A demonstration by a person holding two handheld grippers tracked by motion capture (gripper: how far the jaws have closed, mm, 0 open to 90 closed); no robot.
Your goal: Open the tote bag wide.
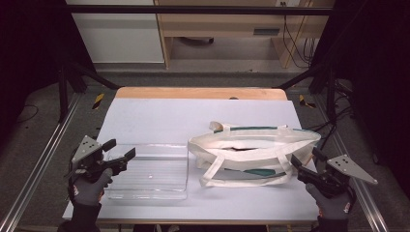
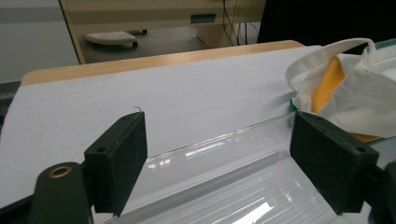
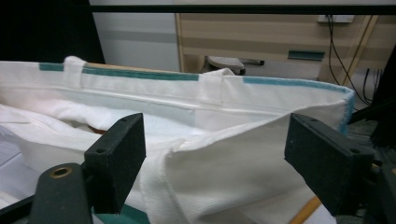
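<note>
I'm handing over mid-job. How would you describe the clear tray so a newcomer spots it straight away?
Start at the pale grey table and look at its near left part. There the clear tray lies flat, just ahead of the open left tool. Unlike the white cloth bag to its right, it is see-through, rigid and rectangular, with glossy ridged lines across its bottom.

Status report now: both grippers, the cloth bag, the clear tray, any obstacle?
Left gripper open at clear tray. Right gripper open at white tote bag rim, gripping nothing. Nothing in the way.
</note>
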